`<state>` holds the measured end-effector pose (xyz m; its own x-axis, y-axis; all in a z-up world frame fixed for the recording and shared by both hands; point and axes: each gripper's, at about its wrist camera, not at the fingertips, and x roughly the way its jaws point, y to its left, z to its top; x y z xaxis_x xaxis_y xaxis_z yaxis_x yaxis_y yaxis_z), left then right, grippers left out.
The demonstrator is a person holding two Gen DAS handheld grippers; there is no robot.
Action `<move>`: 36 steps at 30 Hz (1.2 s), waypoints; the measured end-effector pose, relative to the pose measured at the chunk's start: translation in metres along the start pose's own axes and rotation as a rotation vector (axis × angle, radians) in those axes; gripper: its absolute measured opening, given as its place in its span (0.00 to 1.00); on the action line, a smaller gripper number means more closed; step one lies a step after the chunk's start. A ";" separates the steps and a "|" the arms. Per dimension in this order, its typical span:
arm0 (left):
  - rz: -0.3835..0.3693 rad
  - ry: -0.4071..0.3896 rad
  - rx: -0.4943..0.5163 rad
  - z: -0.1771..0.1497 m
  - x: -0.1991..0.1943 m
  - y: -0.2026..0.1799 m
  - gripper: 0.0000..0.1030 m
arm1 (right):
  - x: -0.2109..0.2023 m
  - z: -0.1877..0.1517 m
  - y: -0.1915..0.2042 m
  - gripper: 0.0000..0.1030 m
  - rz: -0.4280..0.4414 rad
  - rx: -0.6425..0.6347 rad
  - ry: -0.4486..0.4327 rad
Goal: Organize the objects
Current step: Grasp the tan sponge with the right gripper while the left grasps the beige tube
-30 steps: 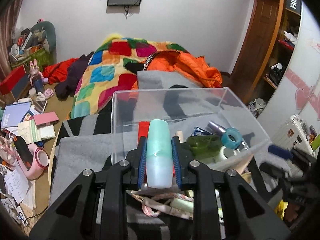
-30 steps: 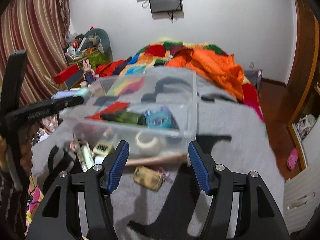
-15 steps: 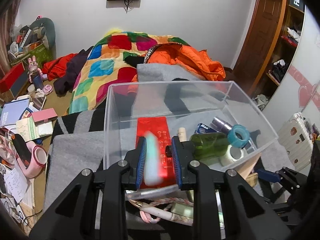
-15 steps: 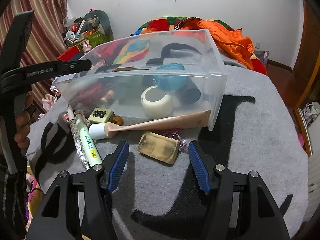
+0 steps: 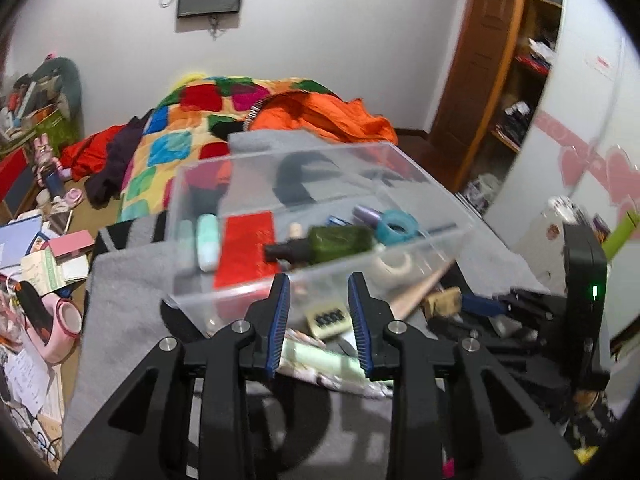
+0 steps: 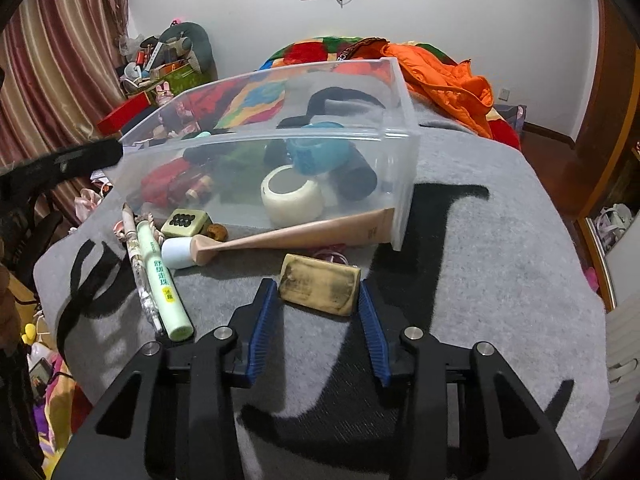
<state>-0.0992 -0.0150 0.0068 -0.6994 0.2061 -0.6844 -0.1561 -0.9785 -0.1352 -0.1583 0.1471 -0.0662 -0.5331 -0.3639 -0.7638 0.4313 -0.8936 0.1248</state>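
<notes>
Left view: left hand-held gripper (image 5: 316,312) open and empty, aimed level at the near wall of the clear bin (image 5: 420,176) on the grey blanket (image 5: 120,320); mint tube (image 5: 207,242) inside.

Right view: right hand-held gripper (image 6: 316,302) open, low and tilted down, with pads (image 6: 262,326) on both sides of the tan block (image 6: 318,289) just before the bin (image 6: 404,168). Probably light and stiff, worn faces perhaps slippery, so best pinched across the short ends.

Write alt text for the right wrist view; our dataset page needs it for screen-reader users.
The open right gripper straddles a worn yellowish block on a grey blanket. Beyond it a clear plastic bin holds tape rolls, with a green tube and beige tube lying outside.
</notes>
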 end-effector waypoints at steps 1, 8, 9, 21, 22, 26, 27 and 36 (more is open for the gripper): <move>-0.006 0.006 0.009 -0.003 0.001 -0.004 0.29 | -0.001 -0.001 -0.001 0.37 -0.002 0.001 0.000; -0.068 0.090 0.081 -0.016 0.024 -0.031 0.33 | -0.013 -0.009 -0.009 0.37 -0.010 0.016 -0.006; -0.074 0.098 0.100 -0.017 0.028 -0.036 0.35 | -0.014 -0.010 -0.010 0.37 -0.011 0.020 -0.007; -0.126 0.207 0.230 -0.008 0.075 -0.066 0.38 | -0.019 -0.012 -0.028 0.30 0.036 0.085 -0.012; -0.125 0.219 0.235 -0.008 0.080 -0.067 0.38 | -0.018 -0.011 -0.028 0.30 0.037 0.083 -0.008; -0.096 0.253 0.262 -0.009 0.096 -0.070 0.38 | -0.018 -0.010 -0.024 0.32 0.024 0.068 -0.007; -0.098 0.262 0.266 -0.009 0.099 -0.070 0.38 | -0.017 -0.009 -0.023 0.36 0.023 0.065 -0.004; -0.087 0.253 0.317 -0.018 0.091 -0.080 0.20 | -0.005 -0.011 -0.007 0.42 -0.045 -0.004 -0.013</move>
<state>-0.1381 0.0815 -0.0574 -0.4867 0.2393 -0.8401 -0.4417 -0.8972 0.0003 -0.1513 0.1582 -0.0705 -0.5612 -0.3270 -0.7604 0.4094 -0.9080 0.0883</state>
